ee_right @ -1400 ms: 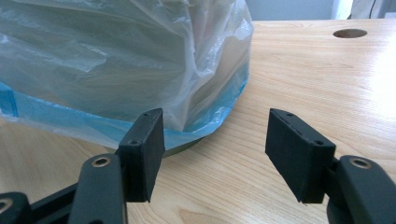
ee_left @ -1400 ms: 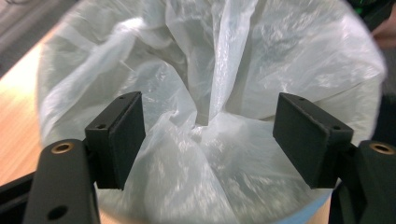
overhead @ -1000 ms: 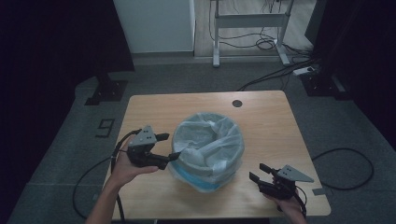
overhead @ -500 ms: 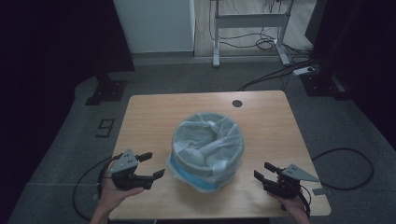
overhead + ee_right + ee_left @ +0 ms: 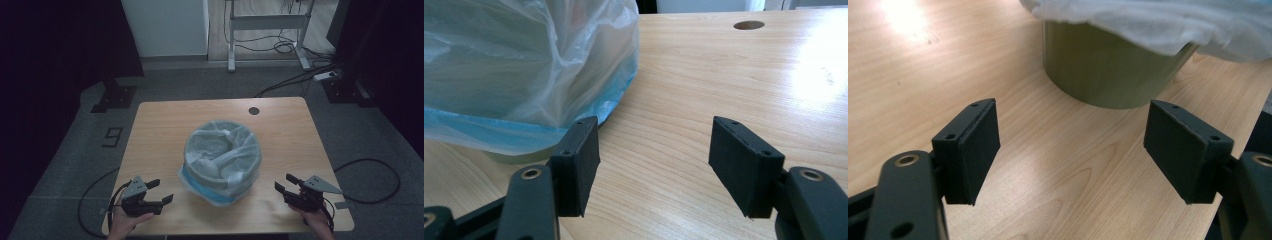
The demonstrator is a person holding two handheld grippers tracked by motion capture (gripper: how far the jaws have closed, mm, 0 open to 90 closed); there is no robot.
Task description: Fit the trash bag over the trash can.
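Left gripper (image 5: 161,191) has dropped back from bin (image 5: 222,154) to table (image 5: 165,120) edge | both empty, jaws apart; right gripper (image 5: 286,183) | bin mid-table, bag (image 5: 514,65) draped | next: re-approach low, pinch hem only.

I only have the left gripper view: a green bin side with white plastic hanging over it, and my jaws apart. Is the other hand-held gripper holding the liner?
Observer: No. In the high view the right hand-held gripper sits near the table's front right corner, jaws open, apart from the bin.
Operator: Is the liner fully over the rim?
Observer: From above the bag drapes over the rim all round and sags into the bin's middle.
Operator: Any colour on that bag?
Observer: Yes, the right gripper view shows a blue band along the bag's lower edge.
Operator: And my gripper?
Observer: The left hand-held gripper is near the front left corner, empty, clear of the bin.
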